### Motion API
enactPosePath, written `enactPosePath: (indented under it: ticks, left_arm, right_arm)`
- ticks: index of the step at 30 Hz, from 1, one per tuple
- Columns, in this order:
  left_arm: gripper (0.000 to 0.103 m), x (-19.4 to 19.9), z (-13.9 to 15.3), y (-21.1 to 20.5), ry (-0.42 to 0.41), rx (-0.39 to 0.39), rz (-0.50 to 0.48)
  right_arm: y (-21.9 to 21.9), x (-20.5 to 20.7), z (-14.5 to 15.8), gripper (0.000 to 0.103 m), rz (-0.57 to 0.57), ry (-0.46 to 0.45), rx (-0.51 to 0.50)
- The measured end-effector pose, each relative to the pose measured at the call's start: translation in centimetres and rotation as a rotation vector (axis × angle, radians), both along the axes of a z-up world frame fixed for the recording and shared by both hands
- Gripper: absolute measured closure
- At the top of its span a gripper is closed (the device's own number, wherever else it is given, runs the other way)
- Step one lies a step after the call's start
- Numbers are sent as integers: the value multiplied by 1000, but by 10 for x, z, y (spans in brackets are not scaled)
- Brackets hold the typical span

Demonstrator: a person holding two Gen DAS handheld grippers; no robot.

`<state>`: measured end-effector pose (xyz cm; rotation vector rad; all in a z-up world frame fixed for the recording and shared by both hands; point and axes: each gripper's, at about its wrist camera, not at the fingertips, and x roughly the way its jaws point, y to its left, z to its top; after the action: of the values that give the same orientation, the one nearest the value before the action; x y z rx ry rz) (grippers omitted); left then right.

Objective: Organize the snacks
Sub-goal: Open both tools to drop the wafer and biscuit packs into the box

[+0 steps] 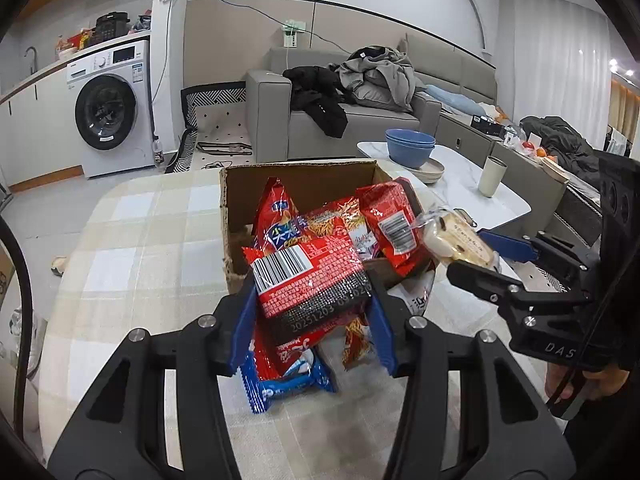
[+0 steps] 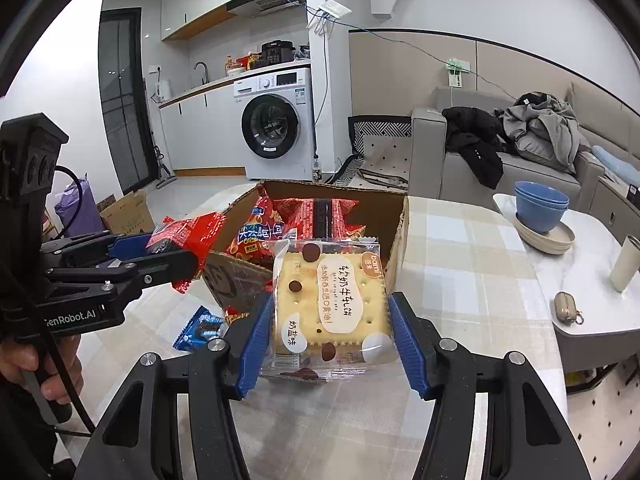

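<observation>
My left gripper (image 1: 310, 300) is shut on a red snack packet (image 1: 312, 276) with a barcode, held above the table in front of the cardboard box (image 1: 300, 178). The same gripper (image 2: 176, 252) and red packet (image 2: 184, 236) show at the left of the right wrist view. My right gripper (image 2: 326, 320) is shut on a clear-wrapped cream cracker cake (image 2: 330, 304), held just before the box (image 2: 332, 192). In the left wrist view this cake (image 1: 452, 240) hangs by the box's right side. Several red packets (image 1: 384, 216) lie inside the box.
A blue biscuit packet (image 1: 280, 388) and other packets lie on the checked tablecloth (image 1: 132, 240) below my left gripper. Blue bowls (image 2: 542, 206) on plates, a cup (image 2: 626, 264) and a small case (image 2: 566, 306) stand on the white marble table to the right. A sofa stands behind.
</observation>
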<state>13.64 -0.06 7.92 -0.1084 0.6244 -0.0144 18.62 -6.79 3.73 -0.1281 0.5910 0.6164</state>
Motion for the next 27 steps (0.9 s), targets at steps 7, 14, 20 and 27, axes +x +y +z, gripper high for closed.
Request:
enactPosePath:
  ticks: [7, 14, 20, 27]
  left_arm:
    - [56, 36, -2, 3, 15, 13, -6]
    - [56, 72, -9, 9, 39, 16, -7]
    - [56, 89, -11, 14, 36, 22, -11]
    - [55, 108, -27, 23, 84, 16, -1]
  right_arm:
    - [15, 24, 3, 44, -2, 9, 1]
    - [32, 46, 1, 44, 9, 5, -24]
    - [43, 65, 4, 44, 13, -11, -23]
    - [51, 92, 3, 45, -4, 0, -5]
